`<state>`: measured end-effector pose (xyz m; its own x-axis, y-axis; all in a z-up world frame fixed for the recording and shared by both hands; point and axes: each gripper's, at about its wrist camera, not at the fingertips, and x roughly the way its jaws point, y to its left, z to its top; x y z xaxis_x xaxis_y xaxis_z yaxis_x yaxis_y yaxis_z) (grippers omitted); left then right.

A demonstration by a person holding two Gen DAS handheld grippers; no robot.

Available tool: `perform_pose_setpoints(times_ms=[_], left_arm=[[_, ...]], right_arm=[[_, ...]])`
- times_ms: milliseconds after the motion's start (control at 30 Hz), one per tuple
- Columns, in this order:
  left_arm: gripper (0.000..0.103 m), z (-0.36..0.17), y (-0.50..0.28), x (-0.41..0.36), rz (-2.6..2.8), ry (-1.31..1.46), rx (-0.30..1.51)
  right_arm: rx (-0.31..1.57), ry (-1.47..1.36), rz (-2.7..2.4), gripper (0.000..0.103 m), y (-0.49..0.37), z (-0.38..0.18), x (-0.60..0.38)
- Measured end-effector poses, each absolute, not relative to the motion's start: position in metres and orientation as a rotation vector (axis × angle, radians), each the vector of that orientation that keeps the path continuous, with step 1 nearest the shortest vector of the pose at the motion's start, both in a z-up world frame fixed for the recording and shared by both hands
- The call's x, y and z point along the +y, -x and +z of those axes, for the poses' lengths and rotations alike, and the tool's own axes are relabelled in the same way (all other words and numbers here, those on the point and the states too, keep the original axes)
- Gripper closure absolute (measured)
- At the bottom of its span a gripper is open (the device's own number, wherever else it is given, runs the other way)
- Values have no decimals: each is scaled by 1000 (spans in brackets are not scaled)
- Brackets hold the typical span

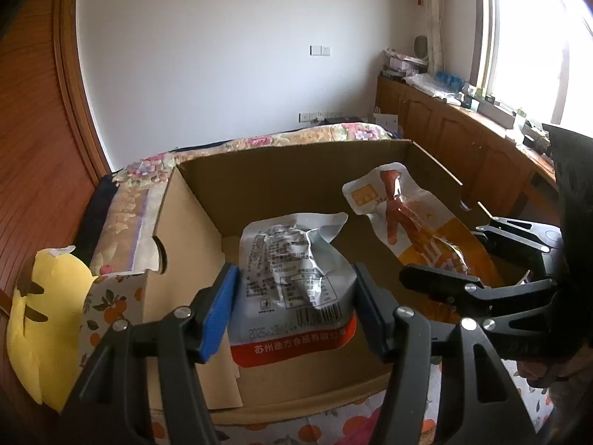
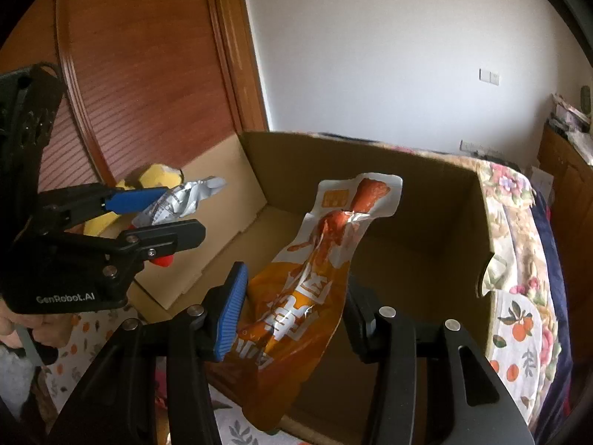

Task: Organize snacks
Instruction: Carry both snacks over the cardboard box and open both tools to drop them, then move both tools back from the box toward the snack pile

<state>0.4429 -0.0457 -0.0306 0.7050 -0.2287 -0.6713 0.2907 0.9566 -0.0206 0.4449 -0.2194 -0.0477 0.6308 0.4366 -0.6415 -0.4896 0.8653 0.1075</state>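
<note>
Silver packet [image 1: 292,278] dated 2025 fills left hand-held gripper [image 1: 296,307]; "GenRobot.AI"-marked, the right one [image 2: 292,315] clamps orange packet [image 2: 304,296]

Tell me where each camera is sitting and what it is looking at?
Left wrist view: sits on the left gripper, looking along its fingers, down into the cardboard box; they clamp a silver snack packet. The right gripper shows at the side.
Right wrist view: sits on the right gripper, looking down into the same box; it clamps an orange snack packet. The left gripper and a hand show at the left.
Both share the box, both packets and the white wall.
</note>
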Motion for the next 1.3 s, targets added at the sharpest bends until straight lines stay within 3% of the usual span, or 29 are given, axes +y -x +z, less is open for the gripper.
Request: perform_pose_setpoints(times_ms=[100,233,667,1300], left_arm=[[41,-33,-444,-45,-283,-85,747],[39,-34,-445,-46,-279,-79,773],[34,-16,-427,-47,-263,-143,768],[28,31,-315,-40,-314,-114,670]], right_arm=[[741,80,520,55,-451,-51,-220],[750,90,510,48,-447,-47,-219],[711,39,508,48,-386,-27,-225],[673,30,454,47,-291,-6,-237]])
